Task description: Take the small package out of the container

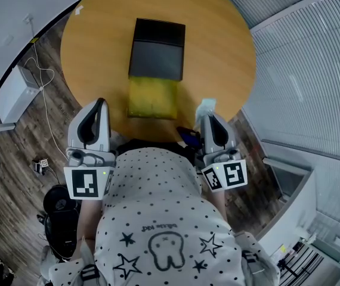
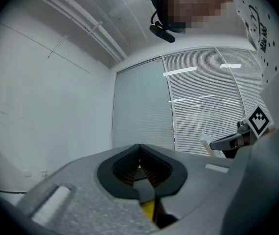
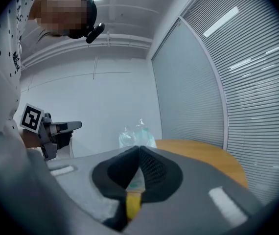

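While my right claw (image 3: 139, 152) is pinching the package (image 3: 137, 133), its two jaws are pressing together on the lower edge and the clear, teal-tinted plastic is sticking up past the tips. From the head view that claw (image 1: 208, 118) is hanging over the near right edge of the tabletop (image 1: 218, 34), so the package (image 1: 206, 106) is sitting outside the container (image 1: 157, 51), just to the right of its yellow part and not touching it. My left claw (image 2: 139, 153) is pressed together too, with nothing between the jaws; it is pointing up at a white wall and slatted blinds (image 2: 213, 97). Seen from above, the left claw (image 1: 100, 104) is hovering by the tabletop's near left edge, well apart from the container. That container is lying near the middle of the round wooden tabletop, its black part farther from me and its yellow part nearer. A dotted shirt (image 1: 158, 219) is filling the bottom of the head view, and a white cable (image 1: 42, 94) is trailing across the floor (image 1: 9, 159) at left.
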Tool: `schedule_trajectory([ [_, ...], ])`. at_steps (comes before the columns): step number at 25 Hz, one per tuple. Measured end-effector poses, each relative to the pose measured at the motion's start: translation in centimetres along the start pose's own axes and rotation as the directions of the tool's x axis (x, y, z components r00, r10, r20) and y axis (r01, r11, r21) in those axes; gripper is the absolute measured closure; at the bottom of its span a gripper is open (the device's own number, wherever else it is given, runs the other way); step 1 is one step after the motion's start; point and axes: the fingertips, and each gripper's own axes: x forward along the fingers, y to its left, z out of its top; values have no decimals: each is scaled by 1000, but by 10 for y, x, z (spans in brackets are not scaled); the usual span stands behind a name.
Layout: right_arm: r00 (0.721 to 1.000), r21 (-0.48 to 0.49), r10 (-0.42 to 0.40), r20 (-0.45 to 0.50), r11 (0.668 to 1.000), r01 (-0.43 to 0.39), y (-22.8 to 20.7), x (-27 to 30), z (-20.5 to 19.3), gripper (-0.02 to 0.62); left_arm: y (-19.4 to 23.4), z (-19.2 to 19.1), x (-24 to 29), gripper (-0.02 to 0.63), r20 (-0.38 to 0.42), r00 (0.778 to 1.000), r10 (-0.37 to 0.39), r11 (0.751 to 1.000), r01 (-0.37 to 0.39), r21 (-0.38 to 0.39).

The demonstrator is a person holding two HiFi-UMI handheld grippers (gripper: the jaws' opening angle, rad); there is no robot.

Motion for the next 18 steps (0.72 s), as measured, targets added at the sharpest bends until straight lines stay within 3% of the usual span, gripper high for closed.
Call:
schedule_trajectory([
  [18, 1000, -5, -11, -4, 1000, 11, -1, -1, -1, 592, -1, 0, 2, 597, -2, 1000, -6, 1000, 6, 1],
])
